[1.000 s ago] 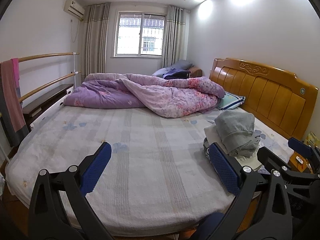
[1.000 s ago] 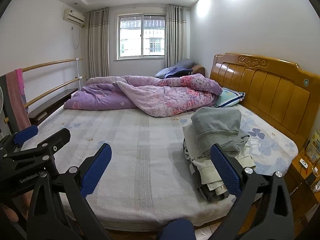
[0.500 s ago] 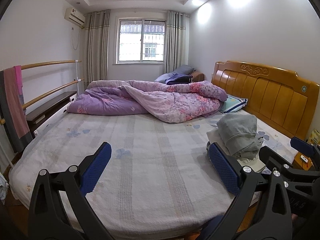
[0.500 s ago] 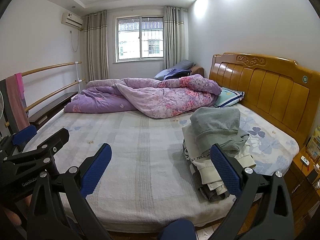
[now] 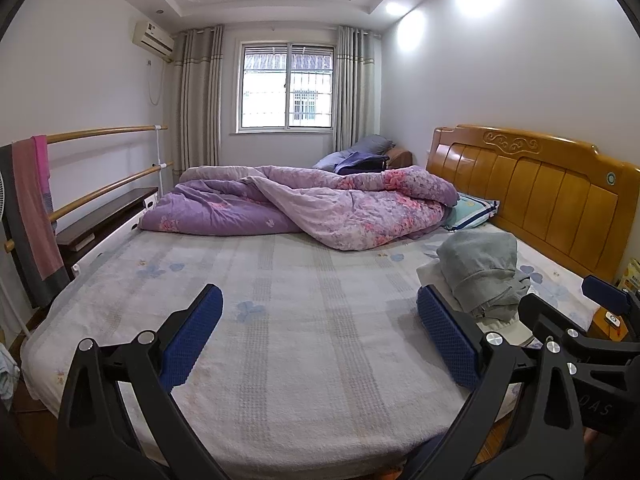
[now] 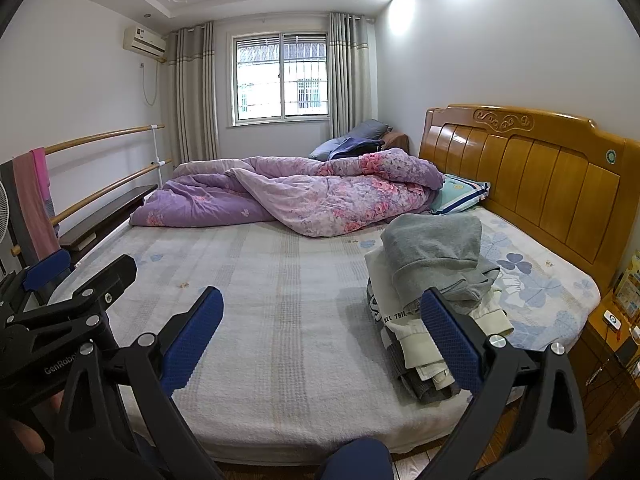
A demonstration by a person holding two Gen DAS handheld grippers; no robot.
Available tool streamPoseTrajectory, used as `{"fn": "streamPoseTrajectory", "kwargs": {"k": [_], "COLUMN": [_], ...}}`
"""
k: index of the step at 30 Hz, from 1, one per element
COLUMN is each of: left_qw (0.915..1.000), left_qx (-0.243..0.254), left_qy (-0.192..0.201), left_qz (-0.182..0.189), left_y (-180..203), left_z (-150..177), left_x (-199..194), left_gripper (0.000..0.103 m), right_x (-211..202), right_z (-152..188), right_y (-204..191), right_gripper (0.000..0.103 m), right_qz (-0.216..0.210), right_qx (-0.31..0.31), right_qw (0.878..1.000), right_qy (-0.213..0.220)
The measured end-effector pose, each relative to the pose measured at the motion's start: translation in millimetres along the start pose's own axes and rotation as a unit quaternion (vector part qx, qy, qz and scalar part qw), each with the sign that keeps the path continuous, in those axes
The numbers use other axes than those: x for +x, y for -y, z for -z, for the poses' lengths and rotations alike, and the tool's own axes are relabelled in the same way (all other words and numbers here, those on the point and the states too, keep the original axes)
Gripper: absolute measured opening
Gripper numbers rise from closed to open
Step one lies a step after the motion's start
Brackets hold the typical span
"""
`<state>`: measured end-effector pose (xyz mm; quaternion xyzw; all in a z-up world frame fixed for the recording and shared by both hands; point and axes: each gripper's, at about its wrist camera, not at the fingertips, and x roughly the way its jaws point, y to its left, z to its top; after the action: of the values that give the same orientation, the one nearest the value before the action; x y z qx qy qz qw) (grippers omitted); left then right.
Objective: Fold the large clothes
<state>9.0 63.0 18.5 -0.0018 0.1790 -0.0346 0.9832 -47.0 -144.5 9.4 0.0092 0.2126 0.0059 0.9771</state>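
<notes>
I see both blue-padded grippers — left point(image 5: 320, 336), right point(image 6: 322, 338) — jaws spread wide, empty, over the pale bedsheet point(image 6: 280, 320). Stack of folded clothes, grey sweatshirt on top point(image 6: 434, 256), sits right of centre.

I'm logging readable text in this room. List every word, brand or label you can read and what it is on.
"GenRobo", cut off: on the left gripper body, right wrist view.
"ALL THI", partly hidden: on the white garment in the clothes pile.
"DAS", cut off: on the right gripper body, left wrist view.
Air conditioner label: too small to read.
</notes>
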Motion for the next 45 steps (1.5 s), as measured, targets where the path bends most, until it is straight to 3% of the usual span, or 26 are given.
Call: {"fn": "streamPoseTrajectory", "kwargs": {"k": [45], "left_qw": [1.0000], "left_qx": [0.002], "left_qy": [0.001], "left_qz": [-0.002], "left_y": [-1.6], "left_z": [0.6], "left_x": [-1.9], "left_gripper": [0.098], "right_x": [-3.4], "right_z": [0.4], "right_y": [-4.5], "right_gripper": [0.095], "right_qz": [0.000], "right_qx": [0.003], "right_qw": [1.000], "right_qy": [-0.003]}}
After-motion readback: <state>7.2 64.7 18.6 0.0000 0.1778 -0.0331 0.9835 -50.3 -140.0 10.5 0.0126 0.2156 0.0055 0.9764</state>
